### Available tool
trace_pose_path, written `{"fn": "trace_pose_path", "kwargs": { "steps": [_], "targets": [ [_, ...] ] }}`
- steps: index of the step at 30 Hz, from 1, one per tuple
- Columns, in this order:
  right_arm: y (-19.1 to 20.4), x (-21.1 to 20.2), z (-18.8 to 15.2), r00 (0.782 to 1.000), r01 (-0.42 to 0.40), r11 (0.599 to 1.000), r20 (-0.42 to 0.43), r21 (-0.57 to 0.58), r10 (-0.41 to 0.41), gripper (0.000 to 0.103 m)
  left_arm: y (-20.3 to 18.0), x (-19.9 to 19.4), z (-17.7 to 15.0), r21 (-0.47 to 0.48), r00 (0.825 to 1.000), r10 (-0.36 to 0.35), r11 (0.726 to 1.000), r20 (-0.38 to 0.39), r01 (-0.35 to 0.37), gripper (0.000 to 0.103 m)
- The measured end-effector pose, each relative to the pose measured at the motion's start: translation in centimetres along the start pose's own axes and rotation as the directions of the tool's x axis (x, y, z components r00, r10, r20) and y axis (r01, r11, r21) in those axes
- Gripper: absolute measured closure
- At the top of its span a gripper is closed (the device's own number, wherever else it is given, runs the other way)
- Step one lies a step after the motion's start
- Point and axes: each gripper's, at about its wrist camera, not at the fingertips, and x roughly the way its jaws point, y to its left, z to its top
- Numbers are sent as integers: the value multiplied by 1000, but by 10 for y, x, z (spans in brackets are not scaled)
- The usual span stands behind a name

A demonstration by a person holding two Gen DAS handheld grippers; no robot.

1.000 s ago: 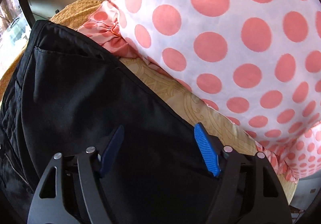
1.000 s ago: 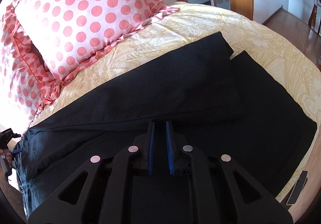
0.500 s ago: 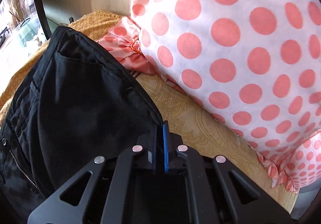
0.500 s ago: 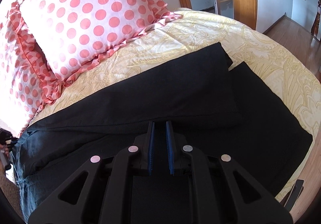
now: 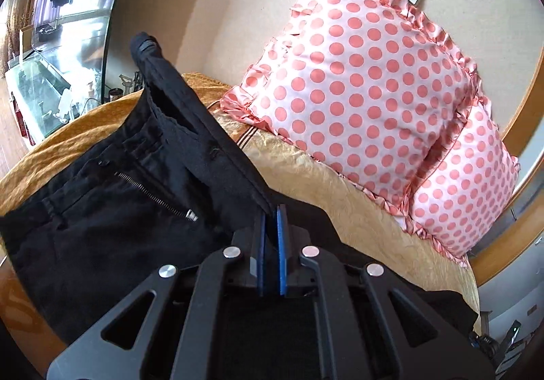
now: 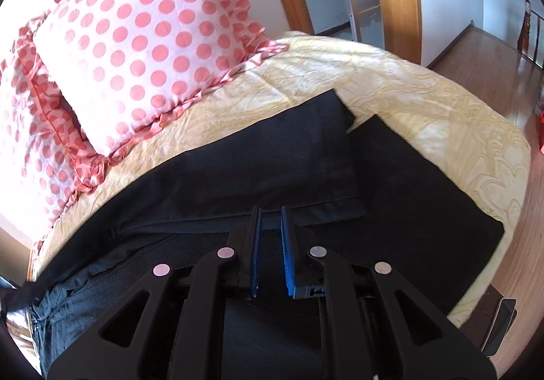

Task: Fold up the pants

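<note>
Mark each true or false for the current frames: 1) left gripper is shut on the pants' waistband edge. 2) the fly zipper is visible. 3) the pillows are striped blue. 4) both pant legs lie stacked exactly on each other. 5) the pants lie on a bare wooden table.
1) True. The left gripper is clamped on the waistband edge of the black pants, lifting it.
2) True. The zipper shows on the open front.
3) False. The pillows are white with pink dots and ruffled trim.
4) False. In the right wrist view the two legs lie offset, with separate hems showing.
5) False. They lie on a yellow patterned bedspread.
</note>
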Motion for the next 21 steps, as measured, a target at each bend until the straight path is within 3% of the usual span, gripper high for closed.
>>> {"fn": "trace_pose_path", "kwargs": {
  "steps": [3, 8, 12, 14, 15, 17, 19, 21],
  "targets": [
    [-10, -2, -3, 1000, -26, 999, -16, 45, 27, 90, 17, -9, -32, 13, 999, 47, 999, -10, -47, 94],
    [-27, 5, -5, 985, -137, 972, -81, 192, 155, 89, 38, 11, -74, 44, 988, 124, 992, -91, -120, 88],
    [-36, 15, 0, 974, -150, 945, -120, 290, 192, 86, 38, 9, -86, 72, 988, 149, 987, -50, -145, 76],
    [-38, 16, 2, 978, -140, 940, -107, 310, 181, 49, 33, 7, -84, 87, 988, 153, 985, -35, -149, 70],
    [-38, 14, 2, 981, -132, 940, -96, 314, 170, 20, 30, 6, -83, 98, 987, 157, 983, -22, -155, 67],
    [-34, 10, 4, 985, -140, 946, -53, 291, 162, 21, 27, 4, -82, 118, 985, 170, 979, 4, -169, 63],
    [-33, 11, 5, 985, -142, 943, -54, 300, 165, 34, 25, 1, -80, 131, 984, 178, 975, 29, -180, 61],
    [-38, 19, 5, 978, -152, 924, -83, 350, 192, 39, 25, 1, -79, 134, 984, 174, 975, 31, -176, 61]
  ]
}}
